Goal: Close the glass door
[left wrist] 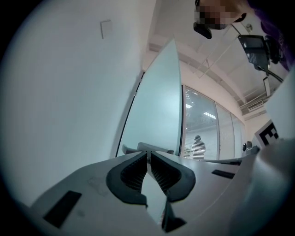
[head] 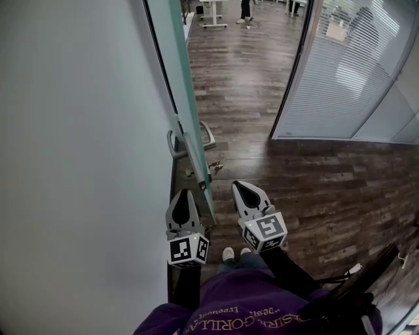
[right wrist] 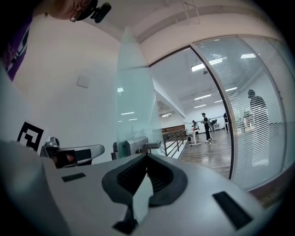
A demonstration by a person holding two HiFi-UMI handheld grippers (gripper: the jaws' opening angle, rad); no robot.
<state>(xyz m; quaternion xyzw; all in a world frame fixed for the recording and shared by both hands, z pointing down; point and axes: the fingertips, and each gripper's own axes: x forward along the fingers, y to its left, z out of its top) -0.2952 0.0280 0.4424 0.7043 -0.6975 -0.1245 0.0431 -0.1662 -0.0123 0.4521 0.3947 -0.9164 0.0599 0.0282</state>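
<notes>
The glass door (head: 186, 111) stands open, seen edge-on, and runs from the top of the head view down to between my two grippers. It has a metal handle on each face (head: 208, 135). My left gripper (head: 182, 194) is shut and empty on the wall side of the door, below the handles. My right gripper (head: 241, 188) is shut and empty on the room side. In the left gripper view the shut jaws (left wrist: 148, 154) point at the door (left wrist: 159, 110) and its handle (left wrist: 146, 147). In the right gripper view the jaws (right wrist: 146, 157) face the door edge (right wrist: 133, 101) and handle (right wrist: 138, 144).
A white wall (head: 72, 131) lies close on the left. A curved glass partition with blinds (head: 340, 78) bounds the doorway on the right. Wooden floor (head: 242, 72) runs beyond the door, with people far off (head: 245, 10). My shoes (head: 234, 254) stand by the door's edge.
</notes>
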